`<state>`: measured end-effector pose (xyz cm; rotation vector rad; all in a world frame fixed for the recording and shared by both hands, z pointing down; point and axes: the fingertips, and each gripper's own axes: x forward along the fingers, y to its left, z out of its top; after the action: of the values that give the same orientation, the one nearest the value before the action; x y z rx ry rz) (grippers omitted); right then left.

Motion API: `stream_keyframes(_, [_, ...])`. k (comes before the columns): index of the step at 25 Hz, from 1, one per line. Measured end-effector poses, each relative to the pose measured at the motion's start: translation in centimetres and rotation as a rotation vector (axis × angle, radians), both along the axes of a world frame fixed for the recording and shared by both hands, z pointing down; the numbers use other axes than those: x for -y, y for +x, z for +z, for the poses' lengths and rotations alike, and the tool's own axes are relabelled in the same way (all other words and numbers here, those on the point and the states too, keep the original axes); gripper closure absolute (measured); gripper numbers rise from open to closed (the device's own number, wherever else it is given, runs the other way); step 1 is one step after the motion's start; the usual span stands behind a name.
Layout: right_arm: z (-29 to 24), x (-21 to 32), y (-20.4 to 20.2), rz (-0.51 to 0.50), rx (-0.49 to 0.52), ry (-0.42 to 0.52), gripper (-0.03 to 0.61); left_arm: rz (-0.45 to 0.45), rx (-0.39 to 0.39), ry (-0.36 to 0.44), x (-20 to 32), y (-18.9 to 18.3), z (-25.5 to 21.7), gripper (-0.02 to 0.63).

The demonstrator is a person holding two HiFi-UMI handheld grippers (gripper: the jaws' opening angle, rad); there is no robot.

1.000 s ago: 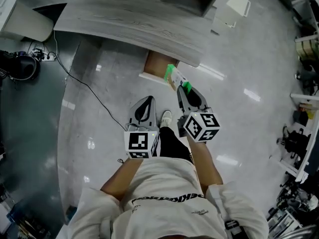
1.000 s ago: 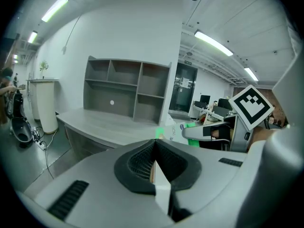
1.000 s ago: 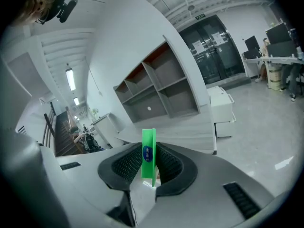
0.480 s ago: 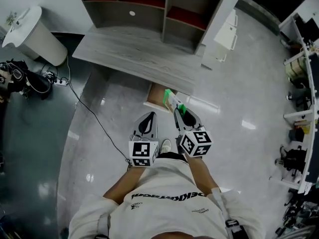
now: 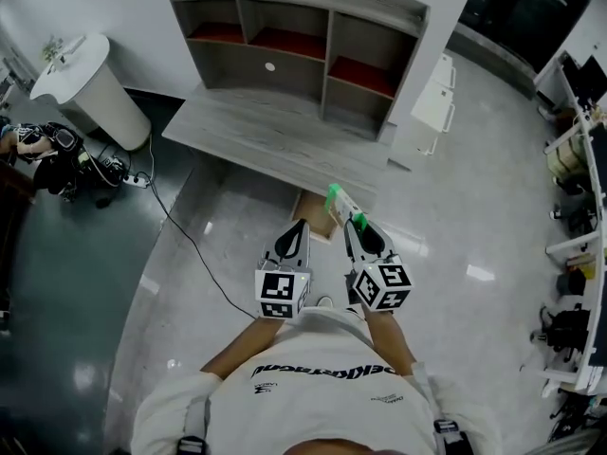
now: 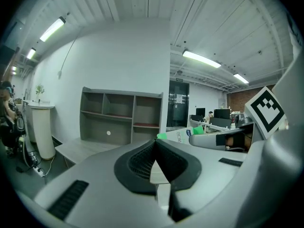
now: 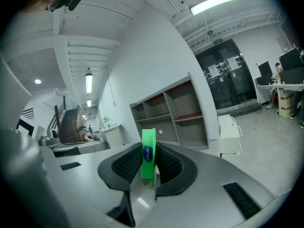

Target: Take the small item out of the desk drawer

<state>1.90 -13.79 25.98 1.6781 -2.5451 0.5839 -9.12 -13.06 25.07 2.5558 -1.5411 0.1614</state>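
— Glossy grey floor [image 5: 474,216], a wooden desk [image 5: 275,140] with a shelf unit [image 5: 294,36] along its back. Where is the drawer?
— Under the desk's front edge: the drawer [image 5: 316,214] stands pulled out, brown inside.
— And the small item [image 7: 148,153]?
— Out of the drawer. It is a white box with green ends, clamped between the pads of the right gripper [image 5: 355,224], sticking out past the jaw tips toward the desk.
— The left gripper [image 6: 155,142]?
— Clenched on nothing, jaws meeting at the tips, just beside the right one.
— Anything else?
— A white bin [image 5: 90,88] left of the desk, a black cable [image 5: 180,230] across the floor.
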Motion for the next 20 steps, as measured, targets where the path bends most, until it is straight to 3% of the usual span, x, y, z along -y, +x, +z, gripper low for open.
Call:
stream_keyframes(9, [-2.8,1.1,0.2,-0.019,-0.014,0.103,0.466,-0.011,-0.009,0.058,1.0,0.4,-1.8,0.598])
stream_keyframes(20, [-3.1,0.9,1.3,-0.013,-0.009,0.131,0.466,-0.004,-0.010,0.056,1.2,1.3,-1.7,0.598])
